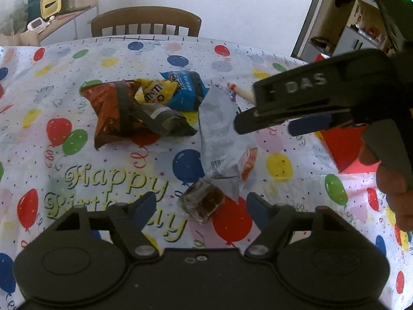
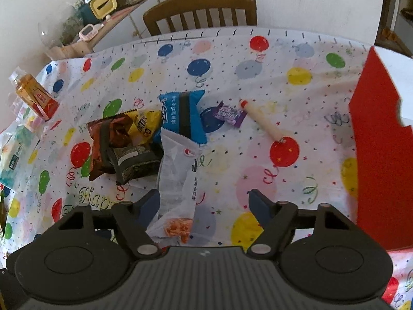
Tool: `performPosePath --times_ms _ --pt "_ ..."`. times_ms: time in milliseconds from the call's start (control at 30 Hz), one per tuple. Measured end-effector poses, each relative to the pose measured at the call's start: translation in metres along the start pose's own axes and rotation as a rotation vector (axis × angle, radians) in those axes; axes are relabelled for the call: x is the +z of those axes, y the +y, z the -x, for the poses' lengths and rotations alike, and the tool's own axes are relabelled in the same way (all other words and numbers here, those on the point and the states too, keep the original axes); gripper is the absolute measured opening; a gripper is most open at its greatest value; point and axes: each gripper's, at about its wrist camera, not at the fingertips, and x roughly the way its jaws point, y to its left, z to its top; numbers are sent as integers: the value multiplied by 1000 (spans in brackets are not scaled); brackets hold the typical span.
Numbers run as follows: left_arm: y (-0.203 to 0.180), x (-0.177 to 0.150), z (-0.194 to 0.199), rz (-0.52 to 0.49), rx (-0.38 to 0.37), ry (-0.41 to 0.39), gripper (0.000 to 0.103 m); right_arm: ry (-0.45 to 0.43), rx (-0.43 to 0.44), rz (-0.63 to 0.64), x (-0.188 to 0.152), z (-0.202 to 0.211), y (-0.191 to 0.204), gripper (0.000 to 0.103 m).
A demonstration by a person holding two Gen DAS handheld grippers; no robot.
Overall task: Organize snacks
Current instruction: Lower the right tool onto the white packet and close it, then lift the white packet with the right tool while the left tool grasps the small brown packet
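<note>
Left wrist view: both grippers hang over snacks on a balloon-print tablecloth (image 1: pixel 108 59).
The left gripper (image 1: pixel 201 206) stands open with a small brown wrapped cake (image 1: pixel 202 201) lying between its fingers, untouched. The right gripper (image 2: pixel 204 204) is also released; a white packet (image 2: pixel 180 170) lies between its fingers, just beside the left one, unpinched. Behind sit a brown bag (image 2: pixel 103 144), yellow M&M's pack (image 2: pixel 145 126), blue pack (image 2: pixel 183 113), purple candy (image 2: pixel 229 115) and sausage stick (image 2: pixel 260 121). A red box (image 2: pixel 379 155) stands at right.
</note>
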Motion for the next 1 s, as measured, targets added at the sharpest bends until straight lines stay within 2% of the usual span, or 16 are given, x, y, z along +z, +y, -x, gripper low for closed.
performPosePath --times_ms 67,233,367,500,567,733,1000 --pt "-1 0 -4 -6 0 -1 69 8 4 3 1 -5 2 68" --pt "-2 4 -12 -13 -7 6 59 30 20 21 0 -16 11 59" --pt "-6 3 -14 -38 -9 7 52 38 23 19 -2 -22 13 41" --pt "-7 3 -15 -55 1 2 43 32 27 15 -2 -22 13 30" --pt "-8 3 -15 -57 0 3 41 25 29 14 -2 -21 13 21" --pt "-8 3 -15 -49 -1 5 40 -6 27 14 -2 -14 13 10" --pt "-6 5 -11 -30 -12 11 40 -29 29 7 -5 -3 7 7"
